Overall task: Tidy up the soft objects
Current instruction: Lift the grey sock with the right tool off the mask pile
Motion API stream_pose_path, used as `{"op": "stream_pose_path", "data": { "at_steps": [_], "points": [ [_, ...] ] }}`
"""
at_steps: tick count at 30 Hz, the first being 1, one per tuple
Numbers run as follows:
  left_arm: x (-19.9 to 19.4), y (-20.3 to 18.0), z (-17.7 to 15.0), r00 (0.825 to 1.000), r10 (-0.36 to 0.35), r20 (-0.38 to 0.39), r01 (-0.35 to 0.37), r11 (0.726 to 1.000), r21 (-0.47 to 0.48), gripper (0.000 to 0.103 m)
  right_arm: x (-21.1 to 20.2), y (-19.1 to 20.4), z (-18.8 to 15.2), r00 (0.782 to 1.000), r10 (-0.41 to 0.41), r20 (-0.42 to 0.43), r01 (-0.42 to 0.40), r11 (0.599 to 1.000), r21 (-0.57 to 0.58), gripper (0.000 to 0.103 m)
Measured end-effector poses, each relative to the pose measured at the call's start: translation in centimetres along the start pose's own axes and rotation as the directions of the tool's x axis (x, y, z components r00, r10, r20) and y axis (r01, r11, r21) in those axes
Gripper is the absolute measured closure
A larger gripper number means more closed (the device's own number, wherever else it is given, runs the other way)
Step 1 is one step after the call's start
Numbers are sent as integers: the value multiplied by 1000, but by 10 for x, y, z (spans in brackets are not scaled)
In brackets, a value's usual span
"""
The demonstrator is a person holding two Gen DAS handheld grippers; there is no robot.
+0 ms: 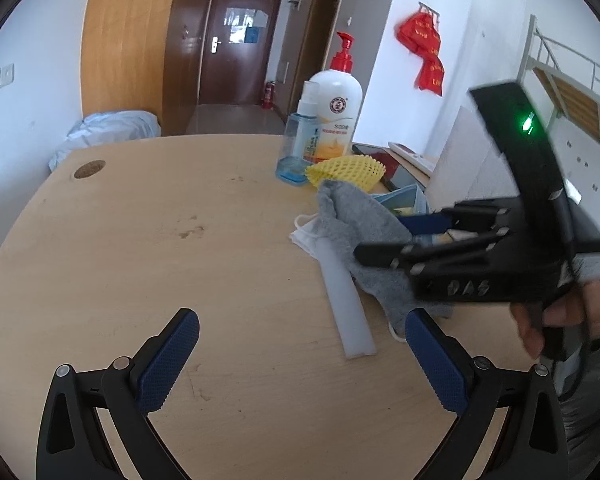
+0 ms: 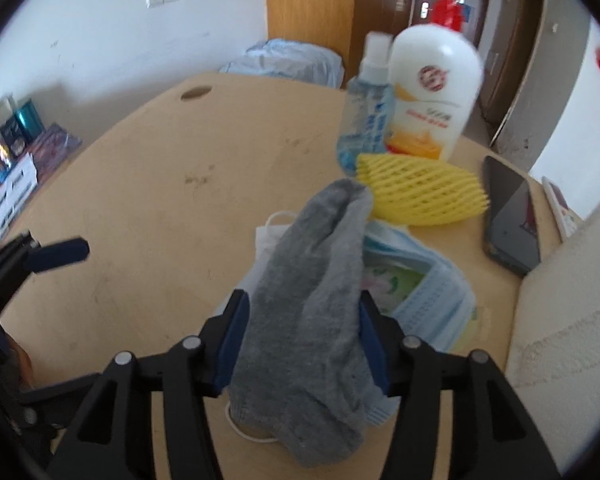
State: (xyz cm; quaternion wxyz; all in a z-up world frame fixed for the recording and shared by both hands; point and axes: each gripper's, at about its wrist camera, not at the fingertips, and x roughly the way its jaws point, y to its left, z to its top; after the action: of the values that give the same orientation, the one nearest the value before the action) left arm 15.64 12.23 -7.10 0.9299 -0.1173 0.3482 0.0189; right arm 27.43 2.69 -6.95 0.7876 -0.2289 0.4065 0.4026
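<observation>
From the left of the right wrist view, bare tabletop (image 2: 140, 200) gives way at centre frame to the grey sock (image 2: 312, 300), which lies lengthwise between the fingers of the right gripper (image 2: 302, 340); these stand partly apart, flanking the sock's sides, and whether the pads press the cloth cannot be told for sure, though they look slack. Judging by this, the step in hand is setting the sock onto the pile: it would go best to let the cloth settle fully, then draw back without snagging it or dragging the blue face masks (image 2: 428, 292) to its right. The sock is soft, limp knit, creased and draped over a white mask (image 2: 266, 240). The yellow foam net (image 2: 420, 192) sits further upper right. In the left wrist view, the left gripper (image 1: 300, 360) hangs wide and empty.
</observation>
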Motion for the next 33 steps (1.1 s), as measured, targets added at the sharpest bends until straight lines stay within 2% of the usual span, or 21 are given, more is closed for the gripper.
{"op": "stream_pose_path", "data": {
  "at_steps": [1,3,4,5,11,17,23,26,29,33],
  "points": [
    [0,0,0,1000,-3,-3,3,1000,1,1,2,1,-1,1000,4,-5,-4,1000,-5,45],
    [1,0,-1,1000,-5,-11,5,1000,10,1,4,3,-2,1000,16,-4,-16,1000,-3,68],
    [2,0,-1,1000,-11,-17,11,1000,13,1,3,2,-2,1000,24,2,-24,1000,0,90],
    [3,0,-2,999,-23,-24,23,1000,10,1,2,2,-2,999,33,-1,-33,999,6,94],
    [10,-3,0,993,-101,-62,100,995,-13,1,-7,1,-4,997,70,21,-71,997,26,97],
    [10,-5,-1,993,-107,-54,106,994,-24,1,-37,0,-6,985,140,96,-145,988,52,97],
    [-3,-7,-2,994,-105,-5,105,994,-23,1,-80,3,-4,968,155,195,-167,985,47,97],
    [-9,-9,-4,996,-95,4,95,995,-11,1,-88,5,-6,964,148,219,-163,985,51,97],
    [-16,-6,-7,997,-75,15,75,997,-13,1,-86,7,-13,966,157,206,-170,984,45,97],
    [-25,0,-11,998,-60,25,60,998,-14,1,-75,13,-36,978,173,114,-177,984,27,96]
  ]
}}
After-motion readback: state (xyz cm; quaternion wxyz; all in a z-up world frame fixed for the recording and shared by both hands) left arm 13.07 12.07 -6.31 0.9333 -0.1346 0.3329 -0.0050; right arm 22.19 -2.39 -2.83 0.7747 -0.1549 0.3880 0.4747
